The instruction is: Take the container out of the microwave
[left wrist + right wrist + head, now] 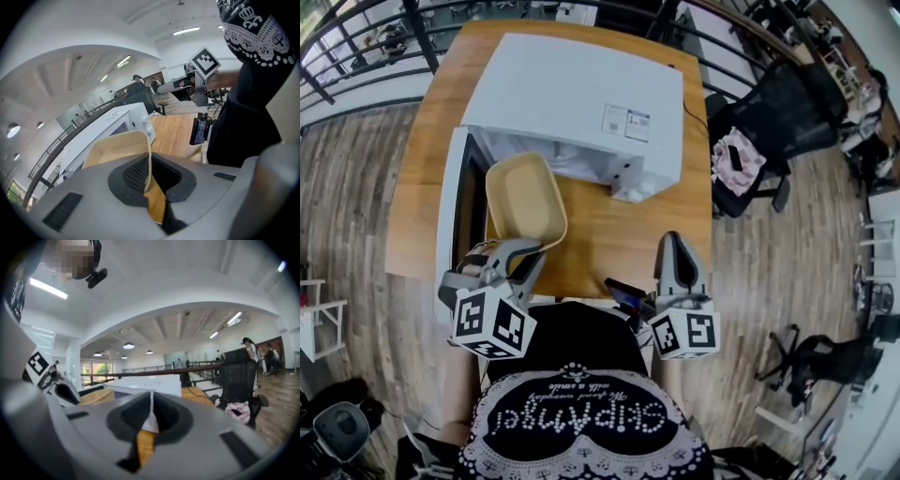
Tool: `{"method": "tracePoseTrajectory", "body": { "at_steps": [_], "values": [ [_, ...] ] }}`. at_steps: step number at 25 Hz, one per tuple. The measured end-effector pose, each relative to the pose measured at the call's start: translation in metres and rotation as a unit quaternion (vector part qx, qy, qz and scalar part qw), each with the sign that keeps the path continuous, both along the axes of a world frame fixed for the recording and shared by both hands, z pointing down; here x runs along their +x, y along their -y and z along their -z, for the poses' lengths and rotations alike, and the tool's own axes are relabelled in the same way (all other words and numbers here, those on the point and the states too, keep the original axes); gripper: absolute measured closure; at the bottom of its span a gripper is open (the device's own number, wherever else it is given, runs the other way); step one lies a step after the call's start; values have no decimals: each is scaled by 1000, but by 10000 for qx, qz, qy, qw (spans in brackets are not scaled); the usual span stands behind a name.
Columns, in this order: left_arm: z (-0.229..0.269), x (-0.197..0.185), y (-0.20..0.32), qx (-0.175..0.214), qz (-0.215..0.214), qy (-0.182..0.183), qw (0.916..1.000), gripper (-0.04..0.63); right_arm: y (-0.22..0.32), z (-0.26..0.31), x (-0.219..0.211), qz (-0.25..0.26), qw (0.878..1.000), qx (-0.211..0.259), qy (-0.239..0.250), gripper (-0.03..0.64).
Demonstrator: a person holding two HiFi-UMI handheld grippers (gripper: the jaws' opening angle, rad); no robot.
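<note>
The white microwave (581, 103) stands on the wooden table (619, 234) with its door (448, 216) swung open to the left. A beige, shallow container (525, 199) hangs outside the cavity, in front of the opening. My left gripper (528, 251) is shut on its near rim. In the left gripper view the thin rim (149, 168) runs between the dark pads and the container's bowl (119, 147) stretches ahead. My right gripper (675, 239) hovers over the table's near edge to the right, shut and empty; its pads meet in the right gripper view (151, 420).
A black office chair (778, 122) with a pink cloth (739, 159) on it stands right of the table. A dark railing (356, 47) runs behind it. A small black device (623, 295) hangs at the person's waist. A white stool (319, 319) stands at the left.
</note>
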State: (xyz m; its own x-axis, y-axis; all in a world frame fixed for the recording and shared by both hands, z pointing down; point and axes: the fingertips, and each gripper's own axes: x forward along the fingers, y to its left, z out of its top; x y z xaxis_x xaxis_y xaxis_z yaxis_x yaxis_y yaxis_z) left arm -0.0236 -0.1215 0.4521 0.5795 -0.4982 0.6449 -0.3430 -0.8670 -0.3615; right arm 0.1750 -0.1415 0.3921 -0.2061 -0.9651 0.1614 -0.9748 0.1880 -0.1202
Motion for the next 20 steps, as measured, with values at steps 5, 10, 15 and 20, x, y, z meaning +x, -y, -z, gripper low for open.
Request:
{"method": "tracePoseTrajectory", "body": {
  "at_steps": [5,10,15,20],
  "values": [
    [0,4,-3,-28,-73,2,10000,554,-4,-1,5,-76,10000,-45,-3,577],
    [0,4,-3,-13,-76,2,10000,554,-4,-2,6,-72,9999,-78,-22,577],
    [0,3,-3,-17,-64,4,10000,554,-3,-3,5,-59,9999,-95,-31,577],
    [-1,3,-3,-6,-80,44,10000,554,-3,-6,3,-39,9999,-130,-26,577]
  ]
}}
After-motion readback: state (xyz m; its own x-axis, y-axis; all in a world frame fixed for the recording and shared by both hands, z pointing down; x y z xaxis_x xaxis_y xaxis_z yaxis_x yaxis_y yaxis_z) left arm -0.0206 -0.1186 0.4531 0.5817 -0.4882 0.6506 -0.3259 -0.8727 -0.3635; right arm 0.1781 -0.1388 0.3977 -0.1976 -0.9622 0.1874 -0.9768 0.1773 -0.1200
